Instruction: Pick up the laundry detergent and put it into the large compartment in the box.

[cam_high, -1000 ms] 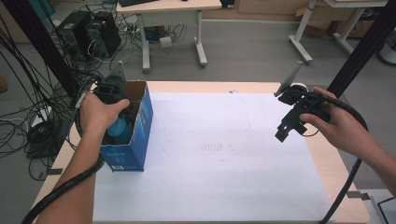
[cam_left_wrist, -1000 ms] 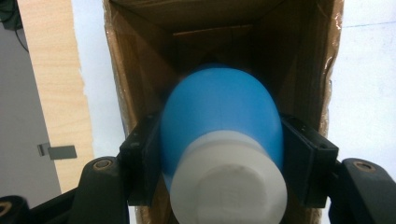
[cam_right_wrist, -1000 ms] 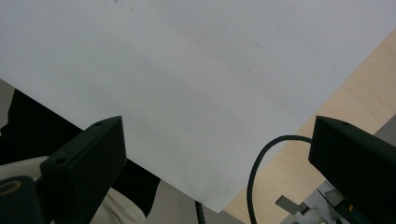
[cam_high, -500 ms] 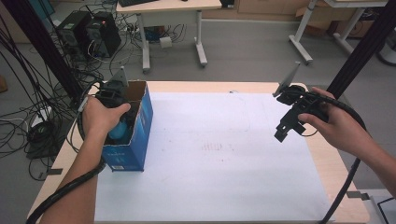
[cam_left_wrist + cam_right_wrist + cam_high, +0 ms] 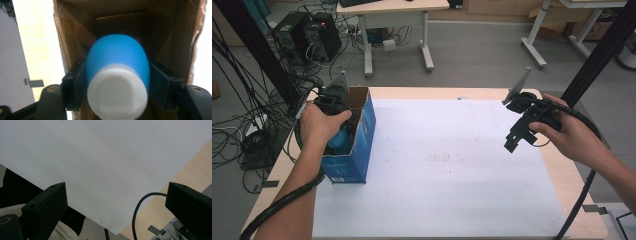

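The left tongs [image 5: 117, 85], jaws just easing apart, are flanking a blue bottle [image 5: 117, 72] inside the cardboard box [image 5: 357, 145] at the desk's [image 5: 472, 92] left edge. The right tongs [image 5: 117, 202] are hanging spread over white paper [image 5: 100, 157].

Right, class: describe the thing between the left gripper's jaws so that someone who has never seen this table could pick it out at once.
Start at the white sheet covering the table, then go to the open blue cardboard box standing at its left edge. Inside, between the left gripper pads, is a blue bottle: rounded, bright blue, with a white cap, unlike the brown cardboard around it.
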Demonstrator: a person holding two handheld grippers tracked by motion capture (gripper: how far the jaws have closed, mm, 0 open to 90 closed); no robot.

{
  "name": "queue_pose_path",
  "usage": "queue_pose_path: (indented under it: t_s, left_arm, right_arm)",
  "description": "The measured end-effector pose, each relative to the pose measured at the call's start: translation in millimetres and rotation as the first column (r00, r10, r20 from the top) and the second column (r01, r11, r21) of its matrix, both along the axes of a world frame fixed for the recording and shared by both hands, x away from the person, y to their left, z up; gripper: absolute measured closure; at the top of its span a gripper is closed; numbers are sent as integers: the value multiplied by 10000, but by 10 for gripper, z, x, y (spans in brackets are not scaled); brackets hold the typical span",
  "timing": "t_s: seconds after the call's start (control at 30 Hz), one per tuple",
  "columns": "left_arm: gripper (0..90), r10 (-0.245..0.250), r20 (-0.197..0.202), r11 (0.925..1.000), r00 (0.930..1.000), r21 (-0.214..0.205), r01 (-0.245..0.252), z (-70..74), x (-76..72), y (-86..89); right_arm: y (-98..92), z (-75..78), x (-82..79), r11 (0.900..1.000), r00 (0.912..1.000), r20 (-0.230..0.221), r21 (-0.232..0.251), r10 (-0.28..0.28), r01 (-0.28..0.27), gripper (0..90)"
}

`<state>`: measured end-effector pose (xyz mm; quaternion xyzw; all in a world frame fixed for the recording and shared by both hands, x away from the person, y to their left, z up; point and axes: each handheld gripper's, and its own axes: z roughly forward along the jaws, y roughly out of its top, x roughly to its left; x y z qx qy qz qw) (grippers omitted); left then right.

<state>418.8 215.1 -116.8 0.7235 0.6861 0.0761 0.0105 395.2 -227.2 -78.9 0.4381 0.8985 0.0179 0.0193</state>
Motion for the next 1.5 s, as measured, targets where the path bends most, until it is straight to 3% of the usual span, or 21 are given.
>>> queue_pose_path:
  t_s: [0.27, 0.5, 0.73, 1.0, 1.1, 1.5]
  left_arm:
    - [320, 82, 96, 9999, 9999, -68, -82, 40, -53, 8]
    - [242, 130, 168, 9996, 9998, -234, -126, 137, -101, 26]
    - [178, 193, 182, 9995, 9996, -237, -188, 299, -159, 24]
    - [102, 273, 579, 9992, 9979, -306, -256, 589, -290, 14]
    - [82, 295, 782, 9982, 9965, -543, -253, 698, -329, 5]
    - [67, -484, 1437, 9956, 9884, -720, 593, 1027, -374, -382]
  right_arm:
    - [30, -2, -16, 10000, 10000, -10, 4, 96, -96, 39]
    - [-1, 16, -44, 10000, 10000, 31, 54, 19, -19, 39]
    - [-13, 26, -54, 9999, 10000, 47, 91, 65, -66, 39]
    - [-23, 54, -58, 9998, 9999, 25, 160, 118, -119, 39]
    - [-21, 77, -61, 9998, 9999, 45, 188, 109, -110, 39]
    - [-2, 124, -71, 9995, 9997, 129, 234, 198, -201, 39]
